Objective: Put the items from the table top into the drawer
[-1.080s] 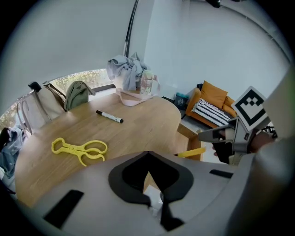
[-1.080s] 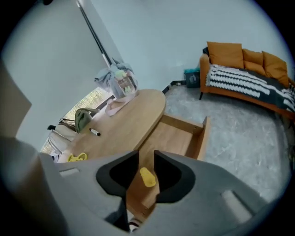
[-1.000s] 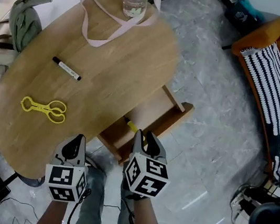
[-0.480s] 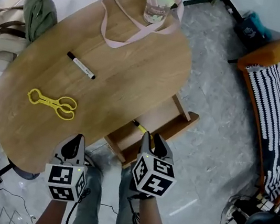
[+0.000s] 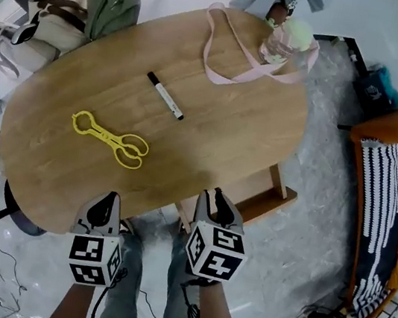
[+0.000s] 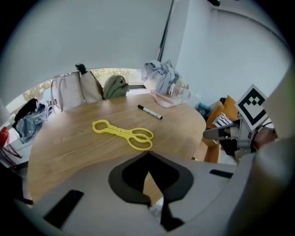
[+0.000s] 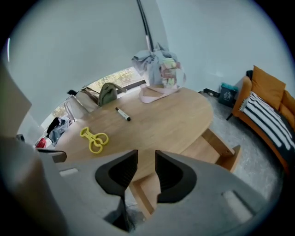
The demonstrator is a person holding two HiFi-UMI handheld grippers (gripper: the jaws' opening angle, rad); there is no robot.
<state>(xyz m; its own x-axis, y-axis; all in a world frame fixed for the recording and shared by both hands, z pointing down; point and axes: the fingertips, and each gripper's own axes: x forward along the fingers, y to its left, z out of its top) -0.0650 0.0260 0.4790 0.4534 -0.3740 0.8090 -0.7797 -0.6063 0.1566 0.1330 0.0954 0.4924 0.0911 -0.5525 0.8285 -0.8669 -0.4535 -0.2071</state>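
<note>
Right gripper has shifted left from the open drawer to the table near edge, jaws parted, empty. Left gripper is clenched, empty. Yellow tongs and marker lie on the tabletop.

The right gripper, jaws apart and empty, hangs over the table edge by the open drawer

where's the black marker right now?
Head view, upper middle of the table: the marker lies between the yellow tongs to its lower left and the pink-strapped bottle to its upper right, touching neither.
</note>
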